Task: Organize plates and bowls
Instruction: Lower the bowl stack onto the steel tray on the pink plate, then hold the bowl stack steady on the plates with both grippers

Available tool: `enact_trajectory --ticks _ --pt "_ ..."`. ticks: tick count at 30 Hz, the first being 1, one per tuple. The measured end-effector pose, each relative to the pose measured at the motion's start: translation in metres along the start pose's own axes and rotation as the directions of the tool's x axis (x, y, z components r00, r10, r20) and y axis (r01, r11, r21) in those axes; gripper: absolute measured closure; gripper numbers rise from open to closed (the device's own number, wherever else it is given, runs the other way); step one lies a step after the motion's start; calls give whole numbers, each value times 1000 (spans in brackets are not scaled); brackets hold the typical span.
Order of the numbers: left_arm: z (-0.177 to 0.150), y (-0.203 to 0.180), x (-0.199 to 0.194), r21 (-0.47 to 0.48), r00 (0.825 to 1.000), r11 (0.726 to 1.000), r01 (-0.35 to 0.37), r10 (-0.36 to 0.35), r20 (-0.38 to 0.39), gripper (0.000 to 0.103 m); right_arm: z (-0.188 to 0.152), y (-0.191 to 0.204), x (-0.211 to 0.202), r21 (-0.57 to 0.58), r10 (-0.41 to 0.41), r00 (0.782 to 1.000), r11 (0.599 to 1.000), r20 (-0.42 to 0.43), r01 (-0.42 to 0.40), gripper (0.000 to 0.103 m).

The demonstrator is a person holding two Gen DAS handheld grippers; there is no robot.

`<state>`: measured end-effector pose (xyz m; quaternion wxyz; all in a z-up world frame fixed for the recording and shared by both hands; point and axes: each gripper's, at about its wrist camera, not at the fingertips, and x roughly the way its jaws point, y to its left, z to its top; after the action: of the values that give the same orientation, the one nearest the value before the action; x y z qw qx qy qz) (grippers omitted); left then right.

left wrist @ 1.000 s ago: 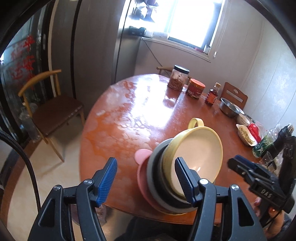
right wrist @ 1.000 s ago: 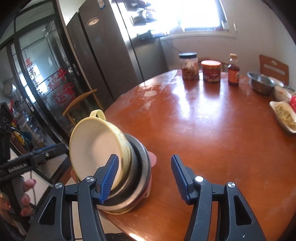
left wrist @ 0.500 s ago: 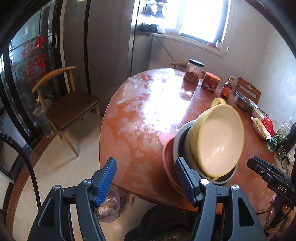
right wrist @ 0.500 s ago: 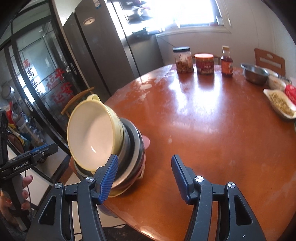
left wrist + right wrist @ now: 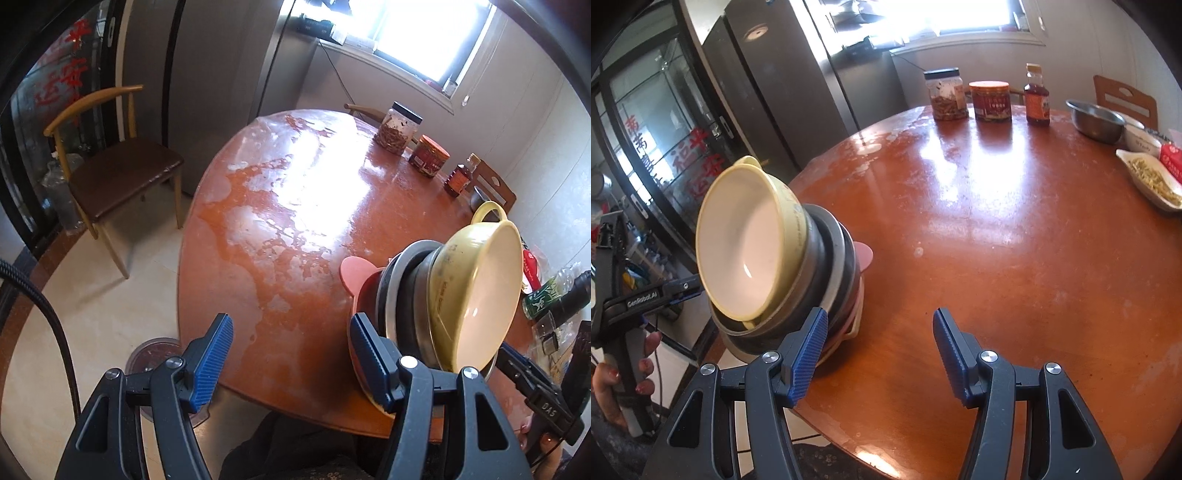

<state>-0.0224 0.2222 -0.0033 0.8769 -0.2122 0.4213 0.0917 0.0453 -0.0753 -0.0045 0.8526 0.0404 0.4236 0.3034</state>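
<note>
a round reddish table (image 5: 1015,229) with worn pale patches stands near a fridge (image 5: 798,85) and a bright window (image 5: 424,33). the stack (image 5: 783,266) of plates and bowls, yellow bowl (image 5: 746,240) uppermost, sits at the near edge. left gripper (image 5: 291,354) and right gripper (image 5: 879,347) both gape, holding nothing. only the left view shows the chair (image 5: 118,170); only the right shows the steel bowl (image 5: 1097,120) and snack dish (image 5: 1148,177).

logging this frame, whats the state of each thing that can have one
left gripper: jaws open, holding nothing
right gripper: jaws open, holding nothing
yellow bowl: empty, top of stack
stack of dishes: nested, at table edge
glass jar: lidded
red tin: lidded
sauce bottle: capped
steel bowl: upright
</note>
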Motion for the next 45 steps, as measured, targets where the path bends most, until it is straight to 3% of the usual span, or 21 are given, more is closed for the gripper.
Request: enact_trajectory --ticks 9,22,45 --pt "9 -8 22 32 997 998 61 -60 -43 38 3 -6 15 8 12 1000 1000 -22 -12 43" --pt "22 -11 34 67 990 991 120 -114 -82 38 5 -7 28 -7 116 993 993 -34 -116 64" --pt "26 -69 52 228 994 971 72 -53 -92 47 7 -27 6 -85 77 997 993 9 -76 71"
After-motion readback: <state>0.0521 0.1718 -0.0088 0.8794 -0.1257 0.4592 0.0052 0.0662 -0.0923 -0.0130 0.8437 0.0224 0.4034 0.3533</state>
